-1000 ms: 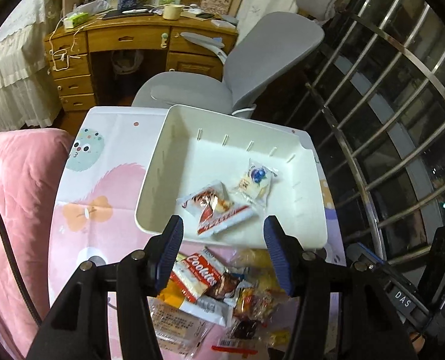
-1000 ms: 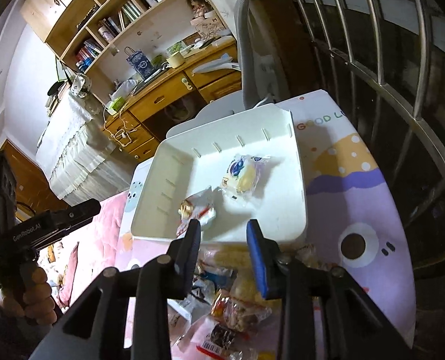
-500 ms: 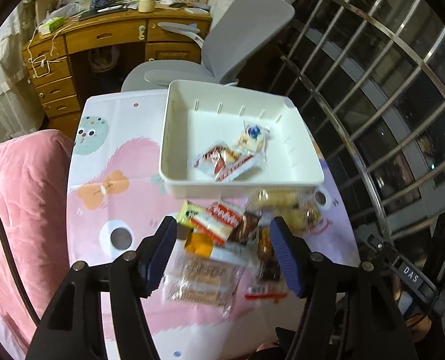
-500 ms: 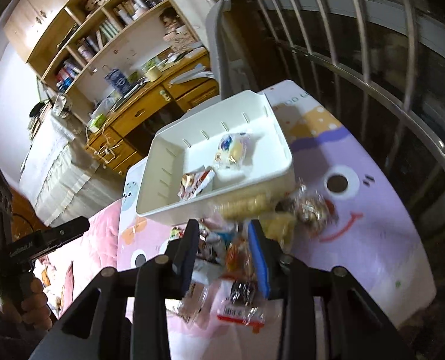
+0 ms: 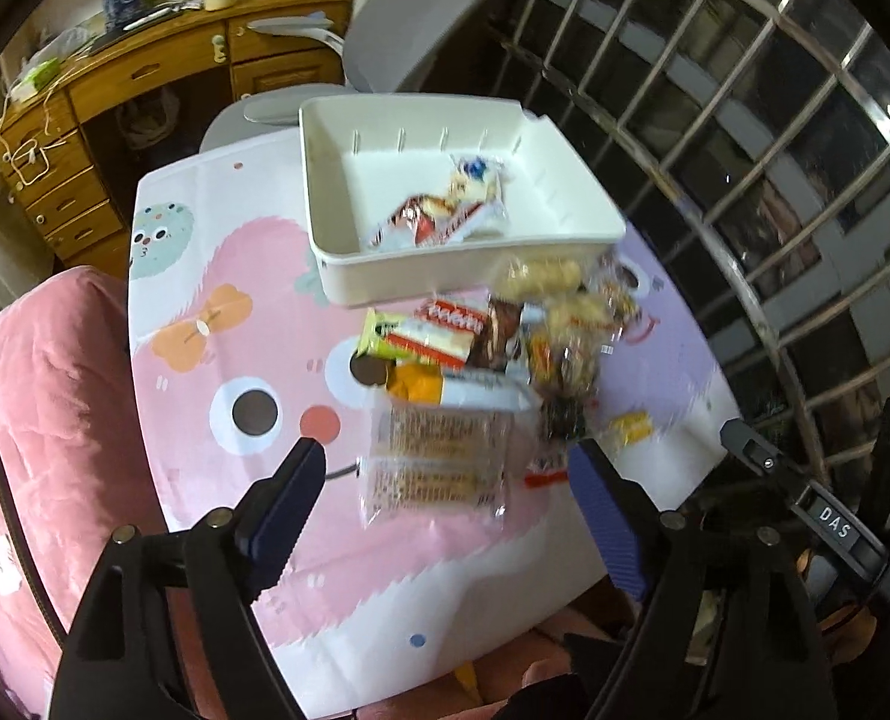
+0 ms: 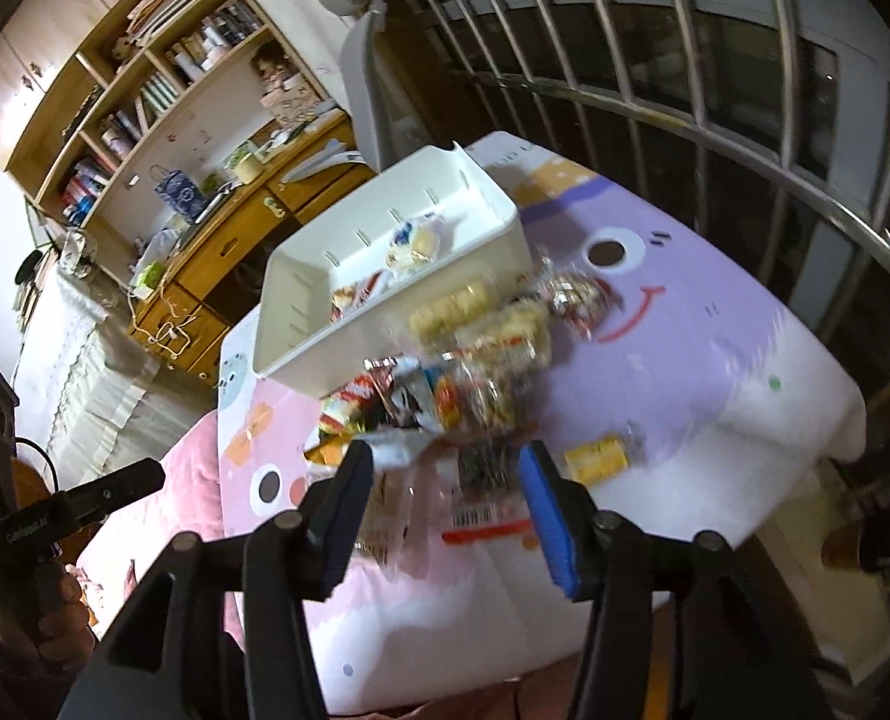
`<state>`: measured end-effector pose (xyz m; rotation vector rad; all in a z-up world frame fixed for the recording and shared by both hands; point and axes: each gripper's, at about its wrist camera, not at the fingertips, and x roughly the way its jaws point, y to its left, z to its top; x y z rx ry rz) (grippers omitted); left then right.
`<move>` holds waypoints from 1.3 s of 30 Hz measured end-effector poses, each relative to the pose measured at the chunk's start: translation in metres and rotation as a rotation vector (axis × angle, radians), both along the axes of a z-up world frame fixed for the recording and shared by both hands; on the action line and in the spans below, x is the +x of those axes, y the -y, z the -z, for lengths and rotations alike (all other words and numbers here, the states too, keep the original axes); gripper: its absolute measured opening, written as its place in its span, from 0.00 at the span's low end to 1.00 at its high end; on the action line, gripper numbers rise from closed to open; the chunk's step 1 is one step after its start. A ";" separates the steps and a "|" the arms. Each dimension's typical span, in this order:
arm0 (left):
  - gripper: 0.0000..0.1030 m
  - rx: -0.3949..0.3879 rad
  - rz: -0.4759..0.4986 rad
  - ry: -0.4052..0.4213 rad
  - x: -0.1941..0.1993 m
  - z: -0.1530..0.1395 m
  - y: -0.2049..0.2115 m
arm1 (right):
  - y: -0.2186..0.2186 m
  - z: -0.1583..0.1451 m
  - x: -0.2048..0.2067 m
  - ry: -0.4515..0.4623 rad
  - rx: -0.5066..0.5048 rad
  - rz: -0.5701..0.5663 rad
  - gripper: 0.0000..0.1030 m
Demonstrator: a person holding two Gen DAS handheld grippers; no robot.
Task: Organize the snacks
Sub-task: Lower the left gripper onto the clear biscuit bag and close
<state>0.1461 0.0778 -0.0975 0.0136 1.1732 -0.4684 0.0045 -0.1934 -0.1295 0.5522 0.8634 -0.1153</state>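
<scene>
Snacks (image 5: 475,360): lying as a loose heap of clear and bright wrappers on the cartoon-print cloth (image 5: 216,312), just before the white bin (image 5: 384,282).
Bin: already holding a few packets.
Left gripper (image 5: 445,474): jaws just been opening, standing wide, gripping nothing.
Right gripper (image 6: 445,474): likewise opening, partly spread, empty.

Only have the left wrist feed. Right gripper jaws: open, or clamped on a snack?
Observer: Open. The right gripper has just been opening its jaws, and its blue pads press on nothing.
Operator: What's in line with them?
Observer: A clear snack wrapper with a barcode and red edge, lying flat on the cartoon-print tablecloth.
Operator: Is my side visible there?
Observer: Yes. The person's left hand is at the lower left, off the table, wrapped round a black handle.
</scene>
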 end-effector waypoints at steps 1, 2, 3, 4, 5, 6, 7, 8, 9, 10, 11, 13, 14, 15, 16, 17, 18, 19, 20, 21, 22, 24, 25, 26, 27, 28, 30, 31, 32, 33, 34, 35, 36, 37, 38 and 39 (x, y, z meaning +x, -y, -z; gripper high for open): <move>0.82 0.009 0.007 -0.011 -0.001 0.003 0.001 | -0.002 0.003 -0.004 -0.008 0.000 0.009 0.55; 0.83 0.017 0.016 -0.024 -0.001 0.007 0.002 | -0.004 0.005 -0.007 -0.017 0.002 0.018 0.56; 0.84 0.025 0.028 -0.036 -0.001 0.010 0.004 | -0.005 0.007 -0.009 -0.028 0.009 0.026 0.58; 0.86 0.038 0.041 -0.047 0.000 0.015 0.007 | -0.004 0.010 -0.011 -0.036 0.019 0.031 0.59; 0.86 0.050 0.050 -0.054 0.001 0.019 0.009 | -0.004 0.013 -0.012 -0.042 0.025 0.038 0.62; 0.87 0.064 0.059 -0.062 0.002 0.023 0.012 | -0.004 0.016 -0.012 -0.049 0.028 0.044 0.63; 0.88 0.084 0.069 -0.077 0.004 0.029 0.016 | -0.002 0.018 -0.012 -0.057 0.029 0.050 0.64; 0.88 0.099 0.075 -0.090 0.005 0.033 0.019 | -0.001 0.022 -0.011 -0.068 0.032 0.059 0.65; 0.88 0.117 0.081 -0.108 0.007 0.039 0.022 | 0.001 0.026 -0.010 -0.082 0.038 0.071 0.66; 0.88 0.139 0.088 -0.133 0.010 0.046 0.026 | 0.004 0.030 -0.009 -0.094 0.046 0.081 0.66; 0.88 0.149 0.093 -0.152 0.012 0.051 0.028 | 0.007 0.036 -0.007 -0.113 0.056 0.097 0.67; 0.88 0.180 0.108 -0.205 0.018 0.065 0.033 | 0.012 0.046 -0.004 -0.140 0.080 0.124 0.67; 0.88 0.198 0.108 -0.227 0.021 0.071 0.036 | 0.017 0.053 -0.002 -0.156 0.103 0.143 0.67; 0.88 0.219 0.106 -0.251 0.025 0.078 0.039 | 0.021 0.058 0.000 -0.170 0.123 0.158 0.67; 0.88 0.240 0.103 -0.282 0.029 0.085 0.042 | 0.025 0.064 0.002 -0.186 0.146 0.178 0.67; 0.88 0.256 0.102 -0.308 0.034 0.092 0.045 | 0.030 0.071 0.005 -0.211 0.172 0.206 0.67; 0.88 0.269 0.103 -0.335 0.039 0.100 0.048 | 0.034 0.076 0.008 -0.230 0.191 0.226 0.67; 0.88 0.280 0.104 -0.352 0.042 0.107 0.051 | 0.039 0.082 0.011 -0.249 0.213 0.248 0.67; 0.88 0.295 0.107 -0.367 0.045 0.113 0.054 | 0.045 0.089 0.014 -0.272 0.246 0.278 0.67; 0.88 0.310 0.107 -0.382 0.049 0.118 0.057 | 0.049 0.095 0.016 -0.289 0.271 0.298 0.67; 0.88 0.325 0.106 -0.401 0.052 0.126 0.060 | 0.052 0.101 0.018 -0.306 0.296 0.316 0.67; 0.88 0.341 0.099 -0.441 0.060 0.139 0.065 | 0.059 0.114 0.022 -0.351 0.340 0.353 0.67; 0.88 0.347 0.095 -0.458 0.063 0.145 0.066 | 0.062 0.119 0.024 -0.371 0.354 0.368 0.67; 0.88 0.355 0.091 -0.473 0.066 0.151 0.068 | 0.064 0.125 0.026 -0.394 0.373 0.382 0.67; 0.88 0.362 0.085 -0.488 0.069 0.156 0.070 | 0.066 0.129 0.028 -0.410 0.386 0.389 0.67; 0.88 0.369 0.077 -0.507 0.073 0.162 0.071 | 0.068 0.132 0.030 -0.429 0.395 0.398 0.67; 0.92 0.367 0.071 -0.531 0.078 0.171 0.073 | 0.071 0.139 0.035 -0.472 0.407 0.422 0.67; 0.95 0.359 0.071 -0.539 0.080 0.174 0.075 | 0.073 0.141 0.037 -0.490 0.408 0.428 0.67; 0.95 0.357 0.073 -0.541 0.082 0.175 0.077 | 0.074 0.143 0.041 -0.511 0.407 0.436 0.67; 0.95 0.361 0.078 -0.542 0.083 0.177 0.080 | 0.075 0.145 0.043 -0.522 0.406 0.439 0.67; 0.95 0.363 0.083 -0.546 0.085 0.180 0.082 | 0.076 0.146 0.047 -0.532 0.403 0.442 0.66; 0.96 0.370 0.084 -0.548 0.086 0.182 0.084 | 0.077 0.147 0.050 -0.546 0.397 0.445 0.65; 0.96 0.377 0.081 -0.549 0.088 0.184 0.085 | 0.078 0.147 0.053 -0.562 0.392 0.447 0.63; 0.96 0.381 0.079 -0.550 0.090 0.186 0.086 | 0.079 0.147 0.057 -0.571 0.389 0.448 0.59; 0.96 0.384 0.075 -0.554 0.092 0.188 0.087 | 0.079 0.148 0.061 -0.583 0.385 0.451 0.57; 0.96 0.381 0.071 -0.561 0.094 0.190 0.087 | 0.079 0.148 0.063 -0.589 0.382 0.451 0.54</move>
